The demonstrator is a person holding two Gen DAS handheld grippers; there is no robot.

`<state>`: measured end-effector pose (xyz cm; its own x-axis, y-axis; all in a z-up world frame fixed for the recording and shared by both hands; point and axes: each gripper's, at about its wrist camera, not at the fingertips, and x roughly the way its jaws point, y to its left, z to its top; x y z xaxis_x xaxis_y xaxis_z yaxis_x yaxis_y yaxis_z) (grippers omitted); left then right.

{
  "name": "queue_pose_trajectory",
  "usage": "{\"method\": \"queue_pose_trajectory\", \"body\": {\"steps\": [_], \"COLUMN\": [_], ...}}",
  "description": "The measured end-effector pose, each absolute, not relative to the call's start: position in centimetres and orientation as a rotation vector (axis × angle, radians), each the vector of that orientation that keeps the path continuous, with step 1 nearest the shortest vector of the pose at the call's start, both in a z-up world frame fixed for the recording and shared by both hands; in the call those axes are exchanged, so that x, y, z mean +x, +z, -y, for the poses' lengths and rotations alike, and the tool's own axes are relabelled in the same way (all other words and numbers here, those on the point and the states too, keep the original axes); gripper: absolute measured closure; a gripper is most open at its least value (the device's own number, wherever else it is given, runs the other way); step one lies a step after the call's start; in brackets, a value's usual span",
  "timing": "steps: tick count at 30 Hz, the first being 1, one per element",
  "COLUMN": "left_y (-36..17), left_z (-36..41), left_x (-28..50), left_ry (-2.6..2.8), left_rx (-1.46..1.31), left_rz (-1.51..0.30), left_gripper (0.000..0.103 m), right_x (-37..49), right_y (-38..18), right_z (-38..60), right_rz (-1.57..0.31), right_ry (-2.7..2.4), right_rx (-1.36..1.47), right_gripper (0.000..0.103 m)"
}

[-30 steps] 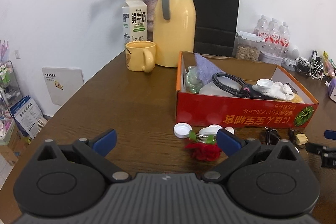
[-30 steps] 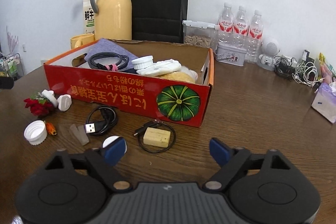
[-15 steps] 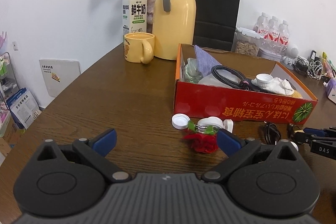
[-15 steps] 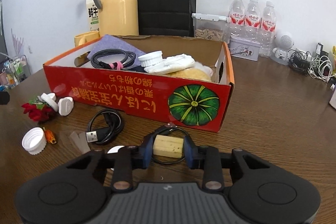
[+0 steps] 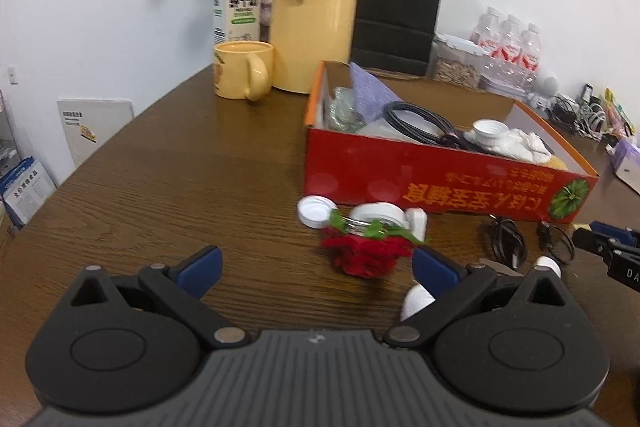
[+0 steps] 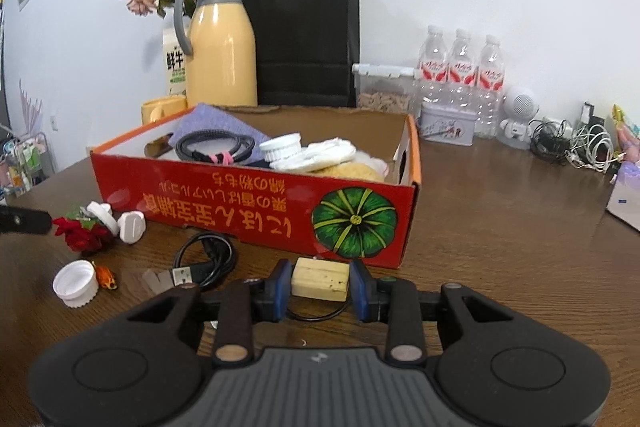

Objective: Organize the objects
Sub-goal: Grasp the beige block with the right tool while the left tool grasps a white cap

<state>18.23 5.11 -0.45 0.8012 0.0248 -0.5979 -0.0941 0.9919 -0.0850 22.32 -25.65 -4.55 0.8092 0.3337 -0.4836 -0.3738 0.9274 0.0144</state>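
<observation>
the worktop (image 6: 500, 227) carries a red cardboard box (image 6: 256, 203) directly ahead of the right hand-held gripper (image 6: 320, 285). that box holds a coiled black cable (image 6: 216, 145), a white lid (image 6: 281, 150) and white cloth (image 6: 332, 151). the right hand-held gripper has just been closing — its pads now pinch a pale yellow block (image 6: 320, 279) with a thin black cord looped beneath it. the left hand-held gripper (image 5: 316, 265) stands spread, nothing between its fingers; a red fabric rose (image 5: 366, 253) lies just ahead, beside its right finger, with a white cap (image 5: 316, 211) beyond.
</observation>
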Motion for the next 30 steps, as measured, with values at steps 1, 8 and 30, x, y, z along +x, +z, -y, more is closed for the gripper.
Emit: {"method": "queue_pose_trajectory", "body": {"steps": [1,8,30], "left_y": [-0.6,-1.8,-2.3], "left_z": [-4.8,-2.3,0.8], "left_x": [18.2,18.2,16.2], "left_ry": [0.053,-0.022,-0.126], "left_rx": [-0.110,-0.091,0.004], "left_rz": [-0.644,-0.687,-0.650], "left_gripper": [0.000,0.000,0.062], "right_x": [22.2,21.2,20.6], "right_y": [-4.5,-4.3,-4.1], "right_z": [25.7,25.9,25.9], "right_rz": [-0.496,-0.462,-0.438], "right_ry": [0.377,0.379,0.387], "right_rx": [-0.081,-0.070,-0.067], "right_gripper": [0.073,0.073,0.073]}}
